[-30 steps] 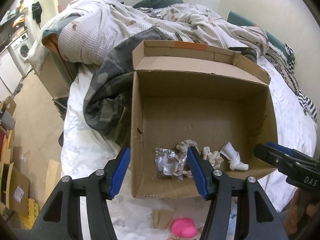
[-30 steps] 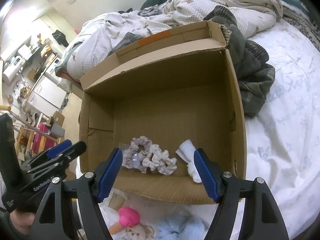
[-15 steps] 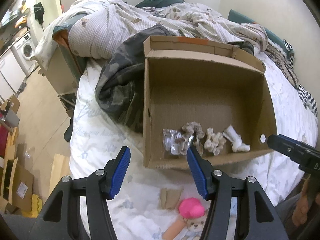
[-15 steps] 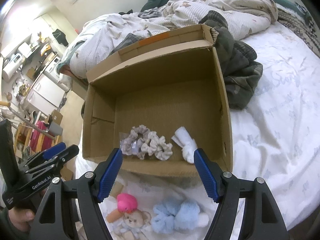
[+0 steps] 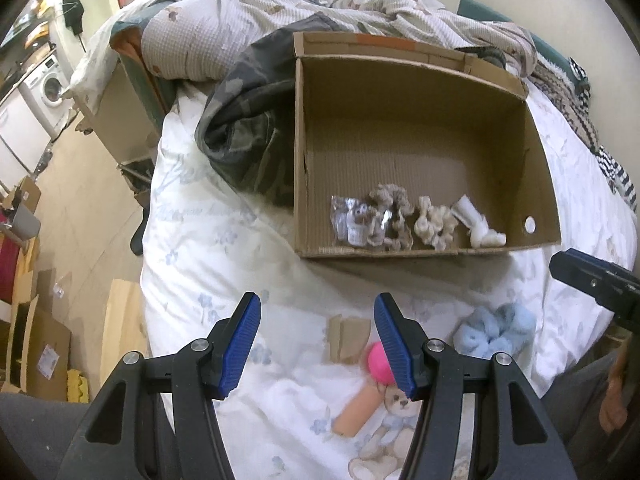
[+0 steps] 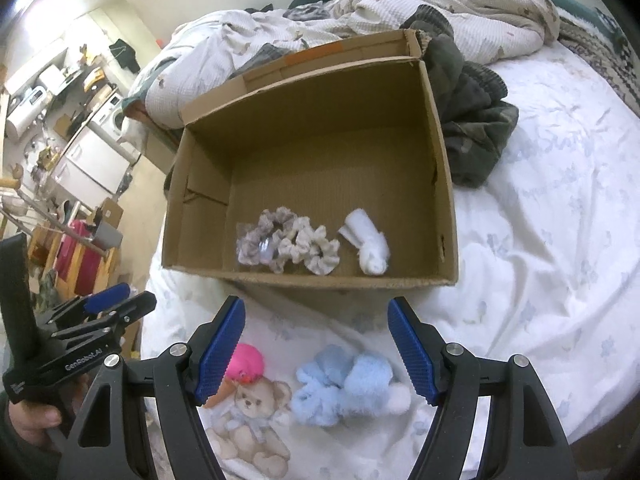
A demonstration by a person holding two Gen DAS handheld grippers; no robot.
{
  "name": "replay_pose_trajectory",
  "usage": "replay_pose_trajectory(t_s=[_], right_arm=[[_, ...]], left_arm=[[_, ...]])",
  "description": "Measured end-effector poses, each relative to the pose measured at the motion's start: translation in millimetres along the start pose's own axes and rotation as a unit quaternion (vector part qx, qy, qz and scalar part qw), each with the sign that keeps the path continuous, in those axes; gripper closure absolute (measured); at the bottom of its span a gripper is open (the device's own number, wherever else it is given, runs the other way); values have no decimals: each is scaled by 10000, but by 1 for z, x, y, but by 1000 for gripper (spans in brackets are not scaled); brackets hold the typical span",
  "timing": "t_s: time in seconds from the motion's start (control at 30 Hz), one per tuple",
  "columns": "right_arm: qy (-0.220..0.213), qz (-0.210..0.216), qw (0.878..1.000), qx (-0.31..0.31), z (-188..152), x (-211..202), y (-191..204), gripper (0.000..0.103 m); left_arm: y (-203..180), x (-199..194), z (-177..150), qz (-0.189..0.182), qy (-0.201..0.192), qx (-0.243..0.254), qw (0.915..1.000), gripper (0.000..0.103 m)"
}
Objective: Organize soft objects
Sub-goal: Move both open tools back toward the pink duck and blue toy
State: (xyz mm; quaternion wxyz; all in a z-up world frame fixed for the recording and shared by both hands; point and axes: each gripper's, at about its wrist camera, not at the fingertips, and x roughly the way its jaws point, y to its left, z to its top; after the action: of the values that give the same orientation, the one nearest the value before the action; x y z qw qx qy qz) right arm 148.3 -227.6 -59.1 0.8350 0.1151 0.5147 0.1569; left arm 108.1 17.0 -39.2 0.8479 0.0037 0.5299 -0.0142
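Left claw (image 5: pixel 316 340): spread wide, empty, above the bed's near edge.
Pink toy (image 6: pixel 246 366): partly hidden behind a finger; a snatch may miss.
Blue scrunchie (image 6: pixel 344 390): loose fluff may slip.
Right claw (image 6: pixel 316 354): gaping, empty.
Box (image 6: pixel 446 208): farther up the bed, packet contents unclear.

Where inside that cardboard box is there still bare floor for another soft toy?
The cardboard box is bare across its back half, up to the far wall. The front strip is crowded: scrunchies and a white roll lie in a row.
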Motion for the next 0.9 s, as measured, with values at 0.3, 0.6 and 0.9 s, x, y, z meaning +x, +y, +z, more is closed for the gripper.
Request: replay_pose_trajectory(t_s=[0.3, 0.6, 0.9], right_arm=[[178, -6, 9992, 367, -7, 1, -12, 25], [298, -62, 9981, 541, -7, 7, -16, 25], [531, -136, 9957, 748, -9, 18, -26, 25]], left_arm=[[2, 9, -10, 38, 324, 38, 9995, 47], [-6, 39, -32, -414, 1234, 216, 9913, 47], [-55, 90, -71, -515, 2201, 1403, 9640, 59]])
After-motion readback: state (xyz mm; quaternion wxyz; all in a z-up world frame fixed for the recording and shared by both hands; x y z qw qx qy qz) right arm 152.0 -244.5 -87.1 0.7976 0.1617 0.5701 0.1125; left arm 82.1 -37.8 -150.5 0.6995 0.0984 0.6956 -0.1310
